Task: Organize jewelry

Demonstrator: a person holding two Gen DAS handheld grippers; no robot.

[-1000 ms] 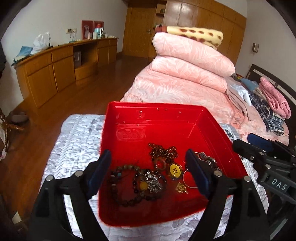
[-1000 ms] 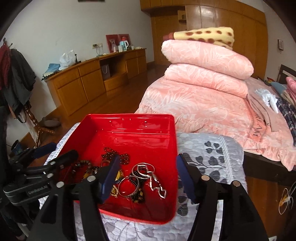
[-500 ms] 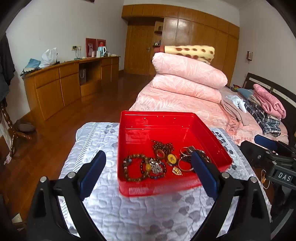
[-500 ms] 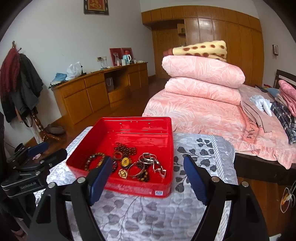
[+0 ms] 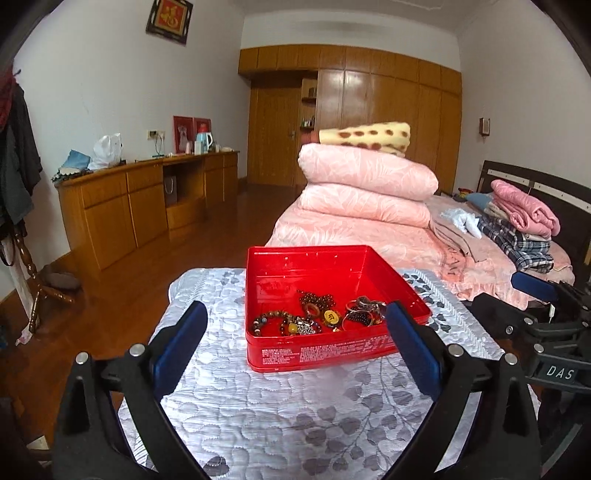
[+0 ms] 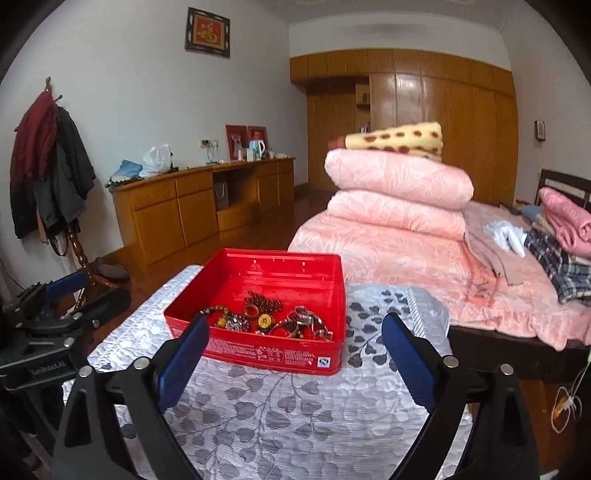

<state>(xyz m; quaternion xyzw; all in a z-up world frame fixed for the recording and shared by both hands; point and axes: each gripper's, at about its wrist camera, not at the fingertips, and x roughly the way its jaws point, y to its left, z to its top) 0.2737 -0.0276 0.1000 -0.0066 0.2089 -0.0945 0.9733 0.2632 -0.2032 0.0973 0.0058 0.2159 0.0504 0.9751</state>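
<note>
- left claw [image 5: 295, 332]: jaws spread wide, having just been opening, with nothing between the blue pads [image 5: 181, 347]; it hangs over the tabletop short of the tin, and the bottom edge cuts off the lower arms.
- right claw [image 6: 293, 349]: likewise wide and just been opening, nothing held; its pads [image 6: 406, 365] frame the tin's near wall from a little way back.
- each claw shows at the side of the other's view: the right one at the right rim of the left view reads "das" on a plate; the left one at the left rim of the right view reads something like "genrobot.ai", small and dim.
- tin [image 5: 321, 354]: red, open, lidless, on the silver leaf-quilted tabletop [image 5: 295, 417]; its near wall has rows of white print too fine to read and, in the right view, a small round blue-and-white mark near the corner.
- jewelry [image 5: 321, 314]: heaped on the tin's floor toward the near wall; bead bracelets, a dark red bead string, metal rings and a yellow disc with a dark character can be picked out, the rest is a tangle and the near wall hides its lower edge.
- bed [image 6: 388, 251] behind, pink quilts stacked, a spotted blanket on top; folded clothes at right are cut off.
- wall picture [image 6: 207, 32]: a gold character on red.
</note>
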